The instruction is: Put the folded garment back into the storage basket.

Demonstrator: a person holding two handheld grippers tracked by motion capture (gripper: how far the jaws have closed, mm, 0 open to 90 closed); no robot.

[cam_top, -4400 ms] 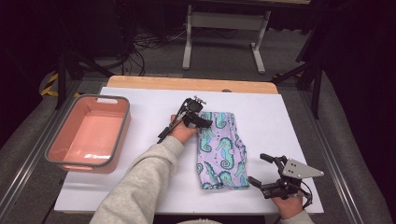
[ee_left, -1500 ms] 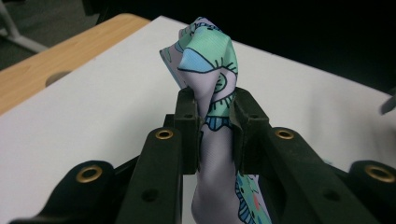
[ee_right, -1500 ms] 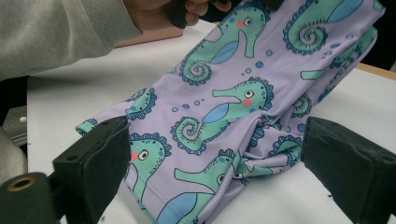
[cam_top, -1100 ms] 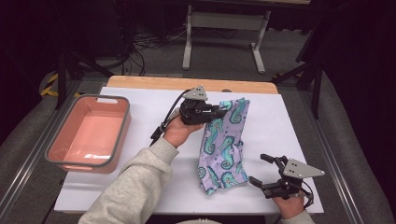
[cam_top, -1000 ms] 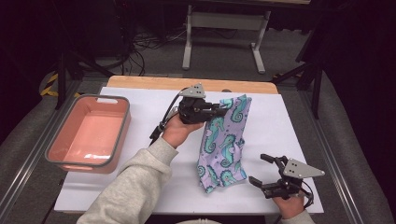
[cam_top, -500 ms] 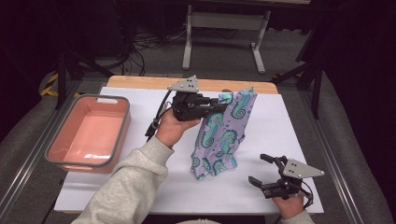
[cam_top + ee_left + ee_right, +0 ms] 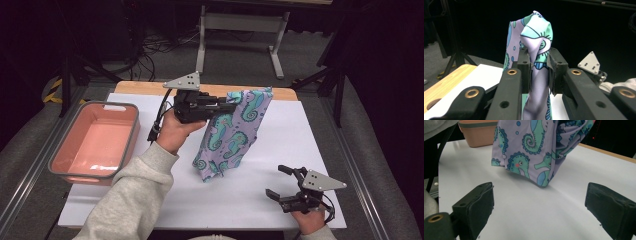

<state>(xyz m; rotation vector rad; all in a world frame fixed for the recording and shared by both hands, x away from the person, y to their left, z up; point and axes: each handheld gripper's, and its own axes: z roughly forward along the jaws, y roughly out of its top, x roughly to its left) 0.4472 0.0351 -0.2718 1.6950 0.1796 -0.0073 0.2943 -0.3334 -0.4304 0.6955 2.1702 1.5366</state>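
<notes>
Your left gripper is clamped on the cloth near its top corner; in the left gripper view both pads pinch a bunched fold of cloth, with a tuft poking out above the fingers. The cloth hangs down from those fingers, long axis near vertical and leaning a bit toward you, and its bottom edge looks just clear of the table or barely brushing it, can't tell which.

Your right gripper rests on the table at the near right, jaws wide apart, nothing between them. From its fingers the cloth's low corner sits ahead and slightly up, near but not touching. So the right hand is the nearer one to that free bottom edge; the tub lies well off to the far side of your left hand.

Versus four seconds back: the cloth then lay flat on the table, left gripper at its top edge. Now it's lifted, hanging and shifted a bit toward the tub. Right gripper hasn't budged.

Likely next: carry it to the tub, or grab the lower corner with the right.
</notes>
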